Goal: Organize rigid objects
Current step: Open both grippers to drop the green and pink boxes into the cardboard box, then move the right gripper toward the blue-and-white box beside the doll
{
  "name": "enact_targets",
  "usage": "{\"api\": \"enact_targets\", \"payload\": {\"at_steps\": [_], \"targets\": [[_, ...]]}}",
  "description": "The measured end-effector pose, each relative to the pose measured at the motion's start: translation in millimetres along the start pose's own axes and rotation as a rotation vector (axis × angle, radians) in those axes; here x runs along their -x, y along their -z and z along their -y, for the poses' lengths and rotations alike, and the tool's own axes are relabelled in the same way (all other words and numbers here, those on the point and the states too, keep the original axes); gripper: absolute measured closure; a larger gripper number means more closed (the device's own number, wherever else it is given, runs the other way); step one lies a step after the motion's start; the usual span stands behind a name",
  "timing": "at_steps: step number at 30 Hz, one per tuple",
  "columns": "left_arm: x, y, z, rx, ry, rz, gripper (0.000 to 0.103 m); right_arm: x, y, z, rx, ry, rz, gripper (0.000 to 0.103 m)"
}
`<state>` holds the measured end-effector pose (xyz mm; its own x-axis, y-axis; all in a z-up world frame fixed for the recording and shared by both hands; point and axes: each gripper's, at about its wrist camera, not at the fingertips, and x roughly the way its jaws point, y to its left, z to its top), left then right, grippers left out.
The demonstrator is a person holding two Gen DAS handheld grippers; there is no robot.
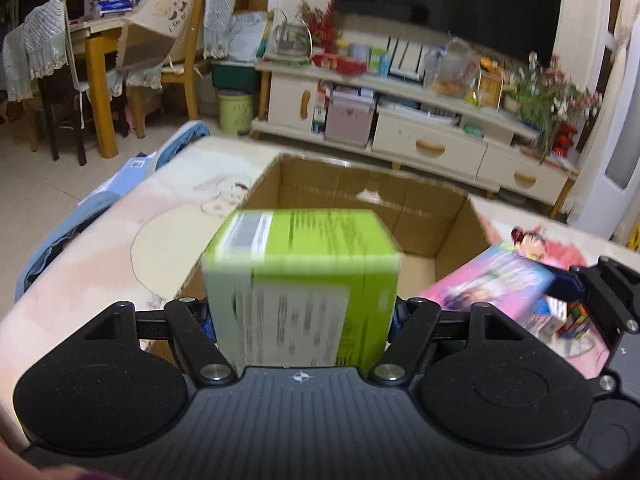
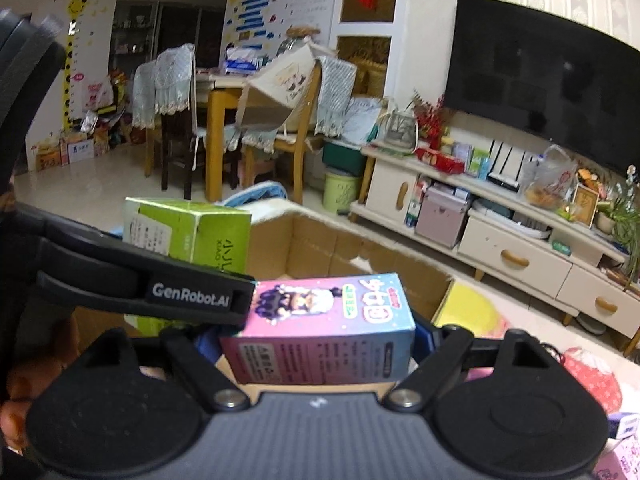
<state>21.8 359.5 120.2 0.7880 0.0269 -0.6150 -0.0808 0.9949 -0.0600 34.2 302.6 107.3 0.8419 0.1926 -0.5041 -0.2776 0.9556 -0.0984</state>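
Note:
My left gripper [image 1: 302,320] is shut on a green carton [image 1: 300,284] and holds it over the near edge of an open cardboard box [image 1: 360,200]. My right gripper [image 2: 320,340] is shut on a pink and blue carton [image 2: 324,332], held above the same cardboard box [image 2: 320,248]. In the right wrist view the green carton [image 2: 188,232] shows at the left, with the left gripper's black body [image 2: 140,284] in front of it. In the left wrist view the pink carton [image 1: 492,284] and the right gripper's black body [image 1: 608,292] show at the right.
The box stands on a low table with a cartoon-print cover [image 1: 160,216]. A Rubik's cube [image 1: 576,320] and small cartons lie on the table at the right. A TV cabinet [image 1: 432,136] stands behind, with a dining table and chairs [image 1: 100,64] at the far left.

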Motion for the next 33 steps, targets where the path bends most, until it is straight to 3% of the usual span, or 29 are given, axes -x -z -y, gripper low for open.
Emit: {"api": "enact_targets", "payload": {"at_steps": [2,6,16,33], "targets": [[0,-1,2,-0.013,-0.007,-0.002,0.002,-2,4,0,0.006,0.009,-0.023,0.007],[10,-1,4,-0.034,-0.032,0.029,0.002,11,10,1,-0.017,0.006,-0.008,0.003],[21,0,-9,-0.007,-0.021,0.065,0.0,58,28,18,-0.106,0.09,0.055,0.001],[8,-3,1,-0.095,0.027,0.06,0.0,78,59,35,-0.215,0.144,0.065,0.001]]}}
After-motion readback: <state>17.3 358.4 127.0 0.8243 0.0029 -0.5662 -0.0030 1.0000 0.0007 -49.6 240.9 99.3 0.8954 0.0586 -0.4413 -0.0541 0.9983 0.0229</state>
